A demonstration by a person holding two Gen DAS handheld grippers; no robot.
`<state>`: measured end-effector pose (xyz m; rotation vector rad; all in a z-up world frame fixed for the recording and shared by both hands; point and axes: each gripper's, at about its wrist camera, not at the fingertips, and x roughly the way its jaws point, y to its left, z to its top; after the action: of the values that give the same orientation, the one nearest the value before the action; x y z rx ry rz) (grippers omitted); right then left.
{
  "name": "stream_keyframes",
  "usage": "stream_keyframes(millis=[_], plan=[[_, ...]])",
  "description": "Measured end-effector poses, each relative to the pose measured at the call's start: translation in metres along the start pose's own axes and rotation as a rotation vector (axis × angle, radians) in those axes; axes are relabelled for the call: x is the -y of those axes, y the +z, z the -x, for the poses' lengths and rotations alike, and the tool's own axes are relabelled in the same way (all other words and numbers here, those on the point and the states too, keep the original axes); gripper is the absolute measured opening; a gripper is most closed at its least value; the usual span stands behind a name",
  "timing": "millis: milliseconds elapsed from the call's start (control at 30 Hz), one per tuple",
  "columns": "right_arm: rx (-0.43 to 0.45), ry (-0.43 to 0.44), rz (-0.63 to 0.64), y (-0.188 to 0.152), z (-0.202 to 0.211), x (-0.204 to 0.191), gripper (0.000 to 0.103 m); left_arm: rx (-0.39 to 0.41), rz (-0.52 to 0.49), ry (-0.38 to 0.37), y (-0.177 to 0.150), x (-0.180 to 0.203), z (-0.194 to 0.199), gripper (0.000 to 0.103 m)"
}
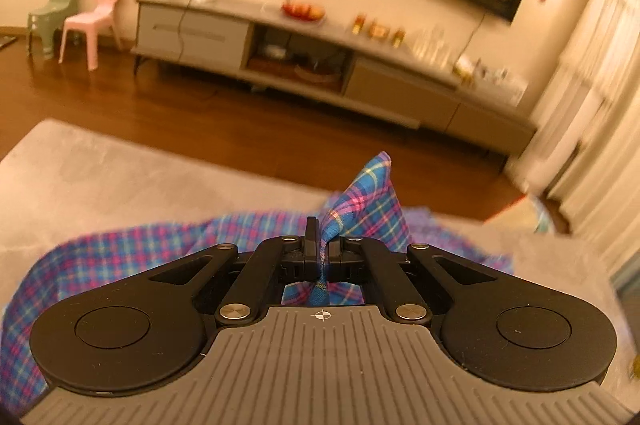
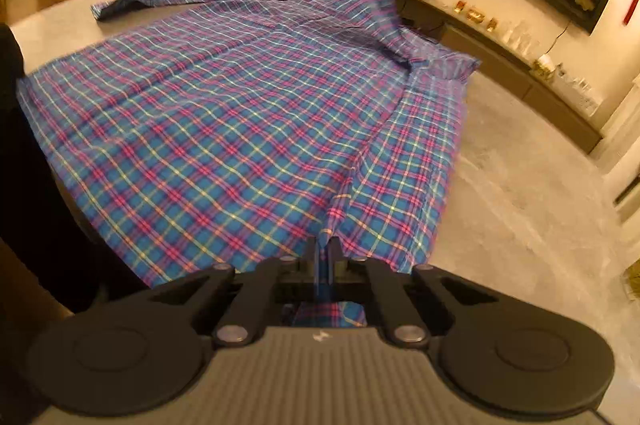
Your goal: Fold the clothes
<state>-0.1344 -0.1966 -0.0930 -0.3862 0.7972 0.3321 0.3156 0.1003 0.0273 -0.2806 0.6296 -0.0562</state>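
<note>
The plaid shirt is spread across the grey bench, filling the middle of the right wrist frame. The right tool is clamped on its near hem; the left tool, at top centre there, pinches a raised edge. Both edges should be kept taut and level while carried over.

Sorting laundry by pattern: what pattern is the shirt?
Blue cotton shirt, pink-and-yellow plaid; clearest in the right wrist view.
</note>
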Motion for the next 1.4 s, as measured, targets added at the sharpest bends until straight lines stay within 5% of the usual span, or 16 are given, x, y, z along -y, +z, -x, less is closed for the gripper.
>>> stream_keyframes(millis=[167,267,400,733,967,1133,1233,1400], plan=[[-0.026,0.222,-0.037,0.008,-0.003,0.018,0.036,0.021,0.040,0.067,-0.001,-0.010,0.004,0.000],[0.073,0.353,-0.126,0.033,0.017,0.069,0.038,-0.018,0.030,0.053,-0.016,-0.022,0.000,0.000],[0.181,0.404,-0.260,0.081,0.017,0.155,0.038,-0.047,0.021,0.005,-0.042,-0.031,-0.010,0.000],[0.135,0.032,-0.224,0.224,-0.187,0.253,0.030,0.115,0.094,-0.123,-0.084,-0.028,0.025,0.000],[0.046,-0.010,-0.317,0.262,-0.332,0.281,0.016,0.143,0.084,-0.162,-0.102,-0.034,0.042,0.000],[0.046,-0.048,-0.301,0.275,-0.351,0.292,0.016,0.066,0.108,-0.196,-0.114,-0.044,0.029,0.000],[0.023,-0.102,-0.275,0.279,-0.354,0.289,0.024,0.053,0.095,-0.234,-0.116,-0.040,0.028,0.000],[-0.004,-0.146,-0.319,0.270,-0.327,0.283,0.025,0.060,-0.084,-0.337,-0.121,0.012,0.056,0.000]])
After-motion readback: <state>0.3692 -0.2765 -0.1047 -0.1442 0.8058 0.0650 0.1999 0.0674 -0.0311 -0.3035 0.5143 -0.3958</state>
